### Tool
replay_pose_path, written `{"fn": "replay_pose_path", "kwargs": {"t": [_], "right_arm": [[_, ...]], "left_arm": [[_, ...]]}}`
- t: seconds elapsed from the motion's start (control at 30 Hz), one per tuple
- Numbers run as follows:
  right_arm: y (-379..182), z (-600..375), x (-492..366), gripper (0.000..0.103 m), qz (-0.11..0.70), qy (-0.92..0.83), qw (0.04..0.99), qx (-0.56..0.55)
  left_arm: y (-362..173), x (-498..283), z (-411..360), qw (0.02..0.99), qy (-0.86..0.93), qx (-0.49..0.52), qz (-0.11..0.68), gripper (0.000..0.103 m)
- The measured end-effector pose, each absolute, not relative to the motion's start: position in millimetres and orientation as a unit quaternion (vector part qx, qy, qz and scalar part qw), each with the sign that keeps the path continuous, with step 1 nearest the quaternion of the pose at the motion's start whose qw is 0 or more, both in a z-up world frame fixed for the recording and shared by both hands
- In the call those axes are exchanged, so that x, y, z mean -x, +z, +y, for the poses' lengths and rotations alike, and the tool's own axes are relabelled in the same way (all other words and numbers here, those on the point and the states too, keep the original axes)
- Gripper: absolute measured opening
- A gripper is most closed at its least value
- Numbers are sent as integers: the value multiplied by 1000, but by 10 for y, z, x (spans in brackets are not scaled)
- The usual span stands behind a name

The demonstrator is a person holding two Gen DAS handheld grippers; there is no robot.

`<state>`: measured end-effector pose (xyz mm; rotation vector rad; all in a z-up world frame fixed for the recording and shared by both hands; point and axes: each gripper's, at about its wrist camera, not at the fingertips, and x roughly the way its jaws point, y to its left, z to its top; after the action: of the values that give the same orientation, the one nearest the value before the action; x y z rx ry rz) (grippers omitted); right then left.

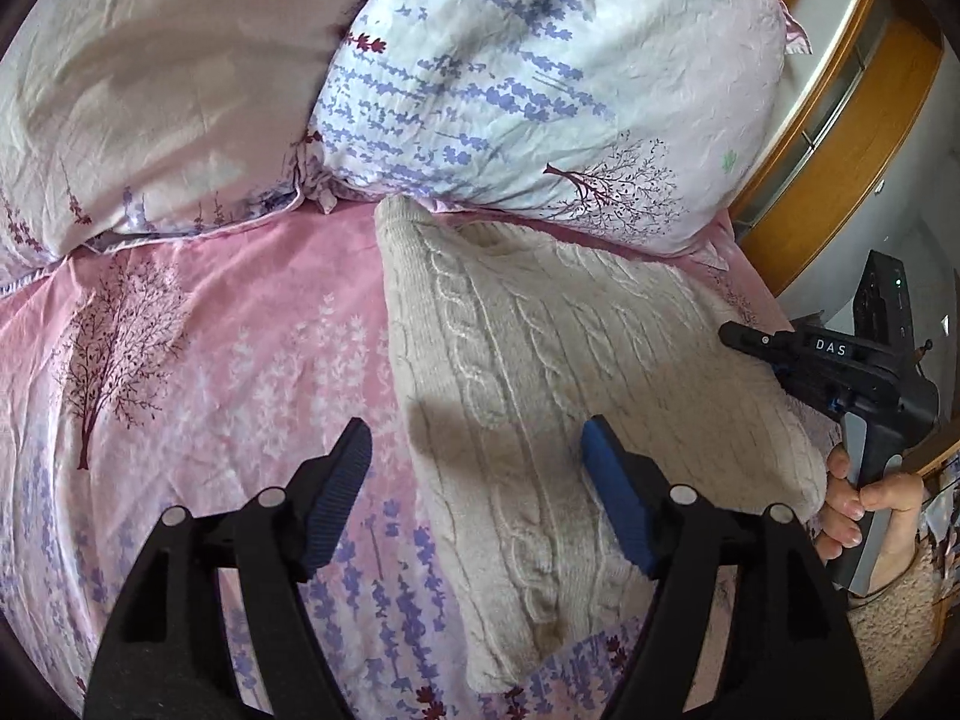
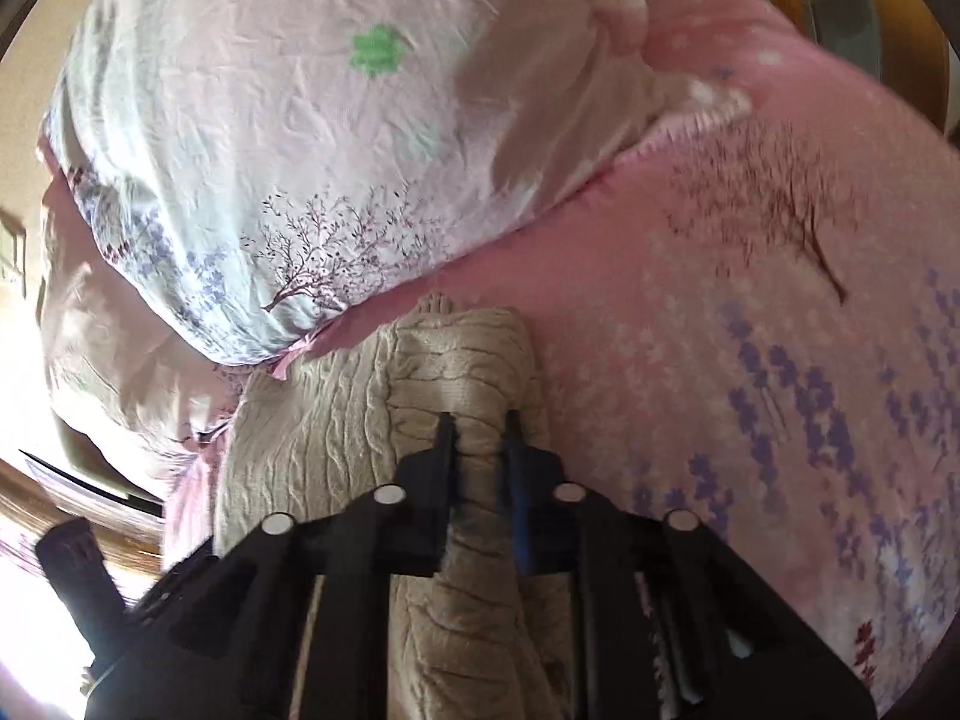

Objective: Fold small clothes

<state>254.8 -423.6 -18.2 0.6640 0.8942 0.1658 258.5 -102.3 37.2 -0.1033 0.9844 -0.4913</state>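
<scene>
A cream cable-knit sweater (image 1: pixel 540 396) is lying on the pink flowered bed (image 1: pixel 210 360), its top end touching the lavender-print pillow (image 1: pixel 510 90) near the head of the bed. The left hand-held gripper (image 1: pixel 480 480) is hovering over the sweater's near part with its jaws standing apart, nothing between them. The right hand-held gripper (image 2: pixel 478 438) is pinching a bunched fold of the sweater (image 2: pixel 468 360), jaws clamped on the knit. A hand (image 1: pixel 864 510) is gripping its handle by the bed's right edge.
</scene>
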Motion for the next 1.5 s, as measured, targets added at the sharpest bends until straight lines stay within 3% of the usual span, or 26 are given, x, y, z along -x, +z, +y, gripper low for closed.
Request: {"fn": "replay_pose_path", "kwargs": {"t": [0.13,0.37,0.43,0.47,0.5,0.57,0.8,1.13,1.23,1.3,1.33,1.4,1.5], "right_arm": [[-86,-4272,-2563,10,403,65,860,-306],[-238,-4260,-2635,12,433,43,850,-297],[-202,-4288,-2596,21,436,51,844,-308],[-192,-4308,-2571,38,438,53,841,-312],[-182,-4334,-2536,62,441,56,837,-318],[-181,-4384,-2456,77,442,58,832,-331],[-287,-4419,-2356,77,463,99,804,-359],[-342,-4184,-2404,78,483,128,800,-331],[-376,-4081,-2407,61,489,160,790,-332],[-361,-4023,-2378,42,483,160,800,-319],[-366,-4009,-2364,37,479,170,796,-329],[-338,-3992,-2334,33,466,179,793,-350],[-193,-3891,-2287,32,447,187,804,-345]], "left_arm": [[366,-2586,-1105,855,-229,30,464,73],[308,-2603,-1093,850,-230,36,473,78],[309,-2609,-1063,849,-232,41,474,78],[310,-2614,-1044,847,-233,45,475,78],[314,-2615,-1022,846,-235,50,476,78],[307,-2638,-974,842,-236,65,481,78],[196,-2881,-743,801,-246,179,515,78],[-21,-3073,-889,760,-272,223,547,80],[-35,-3069,-956,757,-279,225,547,73],[-33,-3055,-965,760,-284,222,540,55],[-27,-3051,-962,762,-288,225,535,51],[0,-3030,-883,760,-301,232,528,39],[88,-2980,-791,759,-321,231,518,35]]}}
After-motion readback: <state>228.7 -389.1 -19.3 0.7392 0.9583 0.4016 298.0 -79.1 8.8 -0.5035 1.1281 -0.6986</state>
